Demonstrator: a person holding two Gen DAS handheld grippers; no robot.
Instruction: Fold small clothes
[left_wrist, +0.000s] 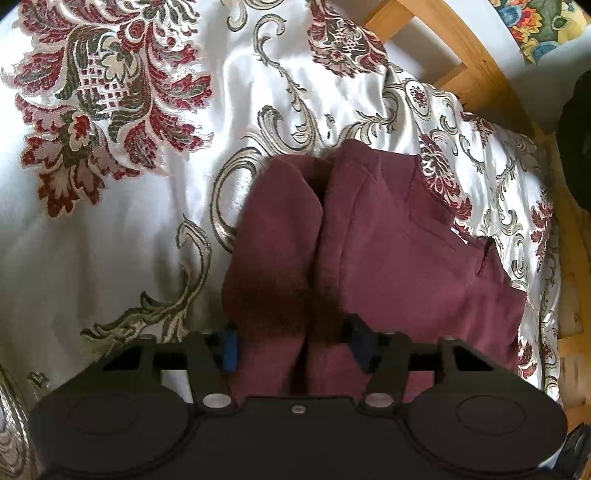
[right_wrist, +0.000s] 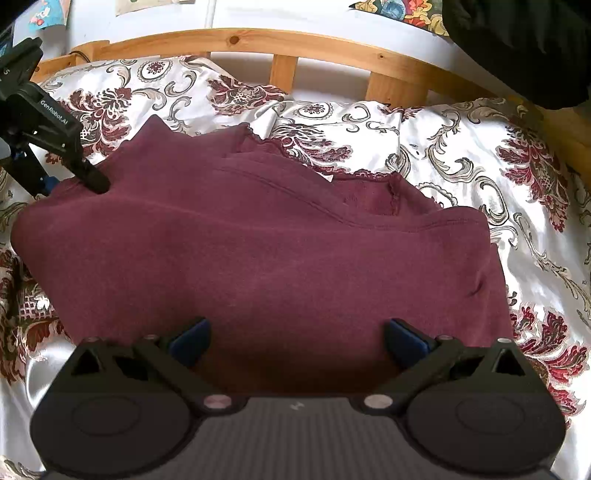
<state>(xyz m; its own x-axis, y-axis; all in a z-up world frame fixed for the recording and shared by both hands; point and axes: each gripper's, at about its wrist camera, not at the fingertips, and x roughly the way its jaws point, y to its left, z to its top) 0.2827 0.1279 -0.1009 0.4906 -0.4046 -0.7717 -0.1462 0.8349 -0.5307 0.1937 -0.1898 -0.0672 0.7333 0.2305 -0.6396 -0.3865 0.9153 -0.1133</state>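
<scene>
A maroon garment (left_wrist: 388, 240) lies folded over on a white satin bedspread with red and grey floral patterns (left_wrist: 129, 221). My left gripper (left_wrist: 293, 345) has a bunched ridge of the cloth's edge pinched between its blue pads. In the right wrist view the same garment (right_wrist: 258, 251) spreads wide, its lace-trimmed neckline toward the headboard. There the left gripper (right_wrist: 74, 177) bites the cloth's far left edge. My right gripper (right_wrist: 297, 345) hovers over the near hem with its jaws wide apart, pads not pressing on the cloth.
A curved wooden bed frame (right_wrist: 295, 40) with slats borders the far side of the bedspread (right_wrist: 480, 155). A dark bulky object (right_wrist: 517, 44) sits at the upper right by the frame. A colourful patterned cloth (left_wrist: 535, 26) lies beyond the frame.
</scene>
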